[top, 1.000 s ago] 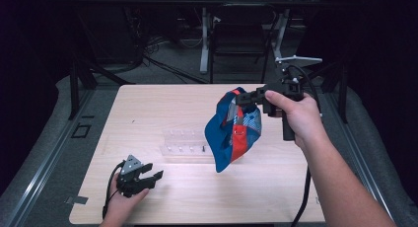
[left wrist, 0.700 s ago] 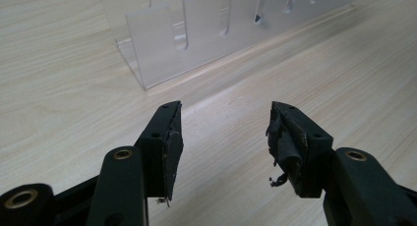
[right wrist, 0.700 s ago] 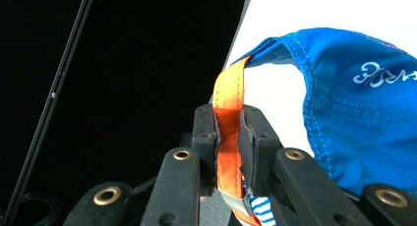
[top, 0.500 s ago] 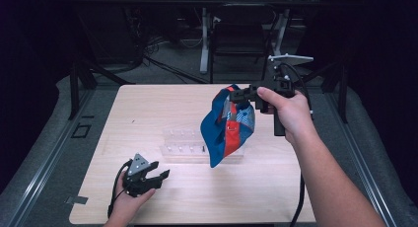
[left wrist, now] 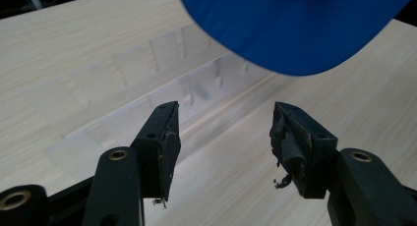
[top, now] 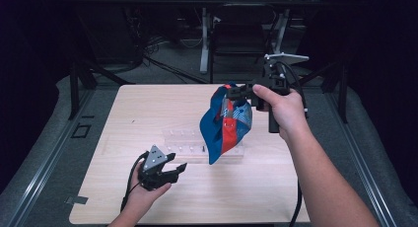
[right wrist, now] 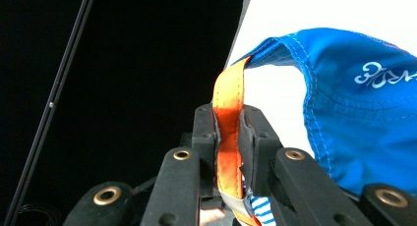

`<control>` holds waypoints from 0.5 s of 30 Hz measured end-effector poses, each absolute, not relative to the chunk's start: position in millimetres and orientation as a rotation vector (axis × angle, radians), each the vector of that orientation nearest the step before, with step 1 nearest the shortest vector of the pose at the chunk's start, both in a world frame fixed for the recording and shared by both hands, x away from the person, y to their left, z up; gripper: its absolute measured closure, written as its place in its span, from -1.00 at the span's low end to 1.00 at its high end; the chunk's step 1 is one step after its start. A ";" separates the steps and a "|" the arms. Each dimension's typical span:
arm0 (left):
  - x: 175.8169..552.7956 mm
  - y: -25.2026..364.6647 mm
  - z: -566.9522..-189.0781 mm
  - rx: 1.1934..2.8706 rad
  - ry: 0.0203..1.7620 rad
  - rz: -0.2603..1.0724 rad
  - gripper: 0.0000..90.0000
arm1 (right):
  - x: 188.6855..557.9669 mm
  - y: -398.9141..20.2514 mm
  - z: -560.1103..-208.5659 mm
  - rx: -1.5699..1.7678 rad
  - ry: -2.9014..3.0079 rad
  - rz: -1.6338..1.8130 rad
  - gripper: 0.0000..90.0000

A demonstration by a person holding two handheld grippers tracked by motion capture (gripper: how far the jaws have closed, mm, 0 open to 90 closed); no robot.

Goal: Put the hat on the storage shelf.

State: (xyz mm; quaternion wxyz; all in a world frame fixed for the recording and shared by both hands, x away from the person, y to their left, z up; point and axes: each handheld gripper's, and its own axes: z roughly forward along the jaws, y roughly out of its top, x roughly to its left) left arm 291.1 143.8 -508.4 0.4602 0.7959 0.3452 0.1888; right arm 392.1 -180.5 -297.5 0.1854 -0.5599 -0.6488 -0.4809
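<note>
The right hand-held gripper (top: 231, 92) is raised above the far right part of the wooden surface (top: 123, 113), its jaws closed tight on an orange strap (right wrist: 227, 132) — in the right gripper view the strap runs up between the two pads and joins the blue cloth of a cap (top: 224, 123). The cap hangs free from that strap, clear of the surface, showing blue, red and a checked patch in the high view; its lower edge dangles over the right end of a clear plastic tray (top: 190, 143) that lies near the middle of the surface. The tray is long, low and split into small compartments; whether anything lies in them cannot be told. The left hand-held gripper (top: 178, 168) sits low at the near left, close to the surface, with a grey three-cornered plate (top: 155, 157) on top and its cable (top: 129, 187) trailing back by the wrist. Its jaws stand wide apart and hold nothing — the left gripper view looks between them at the tray (left wrist: 147, 88), with the cap's blue underside (left wrist: 295, 24) hanging above and beyond.
</note>
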 end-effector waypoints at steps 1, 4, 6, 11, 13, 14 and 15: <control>290.9 140.5 -506.6 1.956 0.843 0.461 -0.01 | 393.1 -179.9 -297.9 -1.577 -1.829 -1.353 0.74; 290.7 130.3 -501.4 1.966 0.809 0.455 -0.03 | 395.3 -176.8 -299.2 -1.575 -1.829 -1.351 0.74; 289.7 123.2 -497.6 1.975 0.782 0.449 -0.04 | 396.3 -174.6 -299.6 -1.572 -1.829 -1.350 0.74; 286.9 106.0 -489.5 1.991 0.732 0.445 -0.04 | 398.7 -169.3 -300.1 -1.574 -1.832 -1.349 0.74; 286.6 100.3 -487.5 1.995 0.718 0.450 -0.03 | 399.6 -167.4 -300.0 -1.578 -1.835 -1.347 0.74; 286.6 97.8 -486.7 1.999 0.714 0.448 -0.04 | 399.9 -166.7 -299.7 -1.578 -1.835 -1.347 0.74; 286.6 95.3 -486.1 2.000 0.709 0.451 -0.04 | 400.1 -166.1 -299.3 -1.579 -1.835 -1.347 0.74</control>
